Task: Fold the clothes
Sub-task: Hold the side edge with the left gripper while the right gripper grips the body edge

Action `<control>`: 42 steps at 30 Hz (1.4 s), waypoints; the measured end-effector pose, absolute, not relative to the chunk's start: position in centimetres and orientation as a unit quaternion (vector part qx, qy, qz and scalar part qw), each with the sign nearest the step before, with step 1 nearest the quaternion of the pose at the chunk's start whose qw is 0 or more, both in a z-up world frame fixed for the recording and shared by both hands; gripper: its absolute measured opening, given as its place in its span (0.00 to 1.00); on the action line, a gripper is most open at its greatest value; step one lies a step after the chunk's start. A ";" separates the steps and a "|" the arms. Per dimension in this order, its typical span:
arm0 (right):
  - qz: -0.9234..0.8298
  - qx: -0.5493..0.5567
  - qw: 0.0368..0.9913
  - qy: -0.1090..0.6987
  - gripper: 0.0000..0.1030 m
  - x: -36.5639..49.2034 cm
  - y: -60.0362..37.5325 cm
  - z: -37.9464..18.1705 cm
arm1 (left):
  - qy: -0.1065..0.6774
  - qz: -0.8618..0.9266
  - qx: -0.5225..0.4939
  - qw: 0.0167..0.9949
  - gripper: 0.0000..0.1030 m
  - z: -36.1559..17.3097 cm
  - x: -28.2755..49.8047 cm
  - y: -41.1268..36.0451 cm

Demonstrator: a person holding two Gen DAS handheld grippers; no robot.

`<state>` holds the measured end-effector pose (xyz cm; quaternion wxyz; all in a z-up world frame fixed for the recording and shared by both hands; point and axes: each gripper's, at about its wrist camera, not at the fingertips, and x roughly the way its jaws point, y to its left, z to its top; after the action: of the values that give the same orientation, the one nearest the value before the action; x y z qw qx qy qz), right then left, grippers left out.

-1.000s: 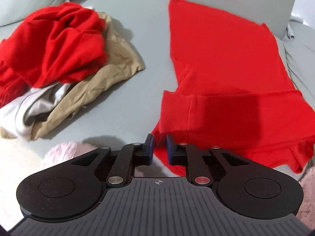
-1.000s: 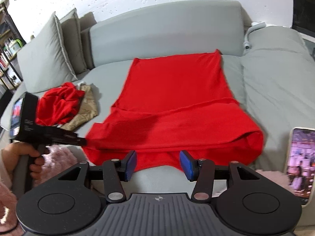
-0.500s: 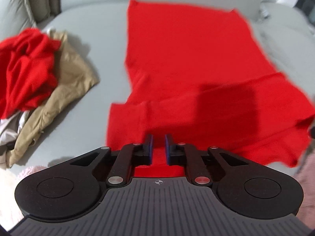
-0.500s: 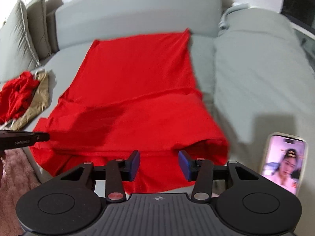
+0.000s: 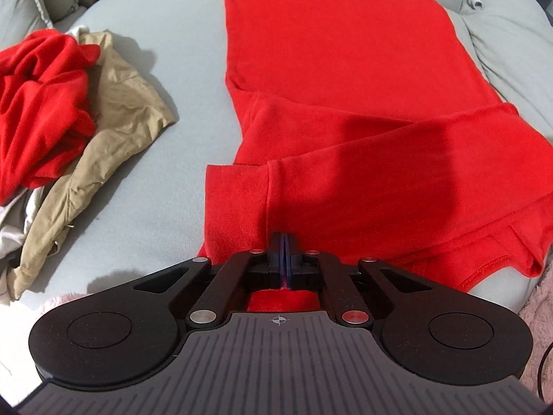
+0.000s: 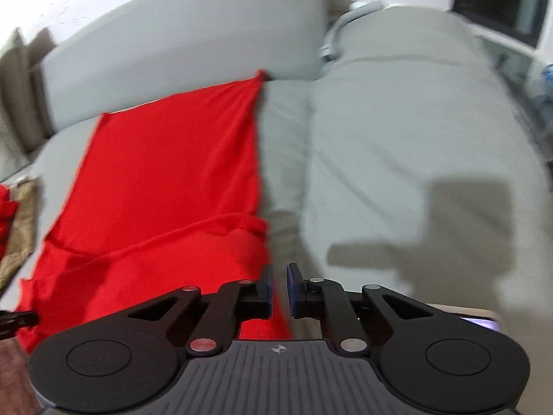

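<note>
A red garment [image 5: 345,86] lies spread flat on the grey sofa seat [image 5: 179,52], its near part folded over in layers. My left gripper [image 5: 284,256] is shut on the garment's near left edge, and red cloth shows under the pads. In the blurred right wrist view the same garment [image 6: 166,180] fills the left half. My right gripper [image 6: 280,287] hangs over its near right edge, jaws closing to a narrow gap with the cloth's edge in it. The left gripper's black tip [image 6: 13,320] shows at the far left.
A heap of crumpled clothes lies left of the garment: a red piece [image 5: 38,103] on a tan one [image 5: 117,114]. A second grey cushion [image 6: 397,155] lies to the right, with a phone's edge [image 6: 480,321] near the gripper. A pink fluffy sleeve [image 5: 539,311] shows at right.
The left gripper came down onto the garment's near left edge and closed there. The right gripper swung right to the garment's right edge, and its jaws narrowed from wide to a small gap.
</note>
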<state>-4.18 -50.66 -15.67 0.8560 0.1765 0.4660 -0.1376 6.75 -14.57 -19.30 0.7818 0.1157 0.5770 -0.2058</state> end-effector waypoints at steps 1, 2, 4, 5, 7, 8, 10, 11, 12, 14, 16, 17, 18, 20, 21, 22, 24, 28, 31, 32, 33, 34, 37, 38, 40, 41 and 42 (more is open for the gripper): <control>-0.126 0.170 0.854 0.476 0.10 -3.9 -50.4 -16.3 | 0.579 -0.206 0.114 0.781 0.06 -19.3 6.8 -14.5; -0.118 0.147 0.846 0.499 0.09 -3.6 -50.0 -17.4 | 0.580 -0.206 0.113 0.780 0.06 -19.4 7.0 -14.5; -0.140 0.074 0.812 0.562 0.10 -3.4 -49.3 -20.0 | 0.582 -0.206 0.112 0.778 0.06 -19.4 7.1 -14.6; -0.147 0.048 0.801 0.578 0.10 -3.7 -49.1 -21.0 | 0.583 -0.206 0.111 0.778 0.06 -19.4 7.1 -14.6; -0.146 0.063 0.807 0.568 0.10 -4.4 -49.3 -20.7 | 0.581 -0.207 0.111 0.779 0.06 -19.3 7.0 -14.6; -0.149 0.077 0.806 0.567 0.10 -4.5 -49.6 -20.2 | 0.580 -0.208 0.112 0.780 0.06 -19.3 6.9 -14.6; -0.153 0.079 0.811 0.560 0.10 -4.7 -49.7 -18.9 | 0.576 -0.211 0.119 0.781 0.06 -19.4 6.8 -14.7; -0.154 0.074 0.819 0.548 0.10 -4.7 -49.6 -17.9 | 0.575 -0.212 0.120 0.781 0.06 -19.4 6.8 -14.7; -0.155 0.071 0.828 0.534 0.10 -4.5 -49.5 -16.7 | 0.575 -0.212 0.122 0.781 0.06 -19.4 6.7 -14.8; -0.148 0.078 0.843 0.511 0.10 -4.1 -49.3 -15.5 | 0.574 -0.214 0.121 0.781 0.06 -19.4 6.8 -14.7; -0.137 0.084 0.858 0.489 0.11 -3.1 -48.7 -14.7 | 0.575 -0.216 0.116 0.781 0.06 -19.4 6.8 -14.5; -0.132 0.084 0.862 0.483 0.11 -2.5 -48.4 -14.7 | 0.576 -0.217 0.110 0.780 0.06 -19.4 6.9 -14.3; -0.124 0.085 0.867 0.476 0.11 -1.8 -47.9 -14.8 | 0.579 -0.217 0.104 0.779 0.06 -19.4 7.1 -14.2; -0.107 0.090 0.870 0.472 0.11 -0.2 -47.0 -15.8 | 0.584 -0.218 0.093 0.777 0.06 -19.4 7.3 -13.9; -0.103 0.090 0.864 0.485 0.11 0.8 -46.6 -17.1 | 0.586 -0.218 0.088 0.776 0.06 -19.4 7.5 -13.8; -0.105 0.078 0.851 0.509 0.11 1.5 -46.1 -18.5 | 0.588 -0.219 0.084 0.774 0.06 -19.5 7.6 -13.7; -0.107 0.048 0.836 0.537 0.10 1.3 -45.8 -20.4 | 0.591 -0.221 0.075 0.772 0.06 -19.5 7.8 -13.4; -0.114 0.079 0.825 0.548 0.04 -0.2 -47.4 -20.0 | 0.596 -0.223 0.054 0.770 0.06 -19.6 8.1 -12.9; -0.137 0.059 0.812 0.565 0.11 -0.6 -48.3 -19.0 | 0.595 -0.226 0.044 0.770 0.06 -19.6 8.1 -12.6; -0.145 0.057 0.814 0.560 0.12 -0.7 -48.6 -18.6 | 0.594 -0.228 0.046 0.770 0.06 -19.6 8.1 -12.6; -0.146 0.071 0.822 0.545 0.13 -0.7 -49.1 -18.0 | 0.593 -0.228 0.047 0.771 0.06 -19.6 8.0 -12.6; -0.145 0.082 0.827 0.537 0.12 -0.6 -49.4 -17.7 | 0.592 -0.229 0.048 0.771 0.06 -19.6 8.0 -12.7; -0.152 0.184 0.823 0.515 0.15 0.6 -51.3 -18.0 | 0.595 -0.228 0.044 0.769 0.06 -19.6 8.2 -12.7; -0.159 0.208 0.819 0.511 0.20 0.7 -51.9 -18.2 | 0.596 -0.228 0.042 0.769 0.06 -19.6 8.3 -12.6; -0.190 0.293 0.799 0.490 0.39 0.9 -54.0 -18.9 | 0.598 -0.228 0.038 0.768 0.06 -19.7 8.4 -12.5; -0.199 0.321 0.790 0.484 0.39 1.2 -54.4 -19.0 | 0.599 -0.228 0.036 0.767 0.06 -19.7 8.4 -12.5; -0.205 0.345 0.780 0.479 0.41 1.3 -54.8 -19.2 | 0.600 -0.228 0.034 0.767 0.06 -19.7 8.5 -12.5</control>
<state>1.31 -54.77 -19.16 0.7805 0.3452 0.4792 -0.2051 8.47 -12.48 -19.69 0.7665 0.0336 0.5996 -0.2276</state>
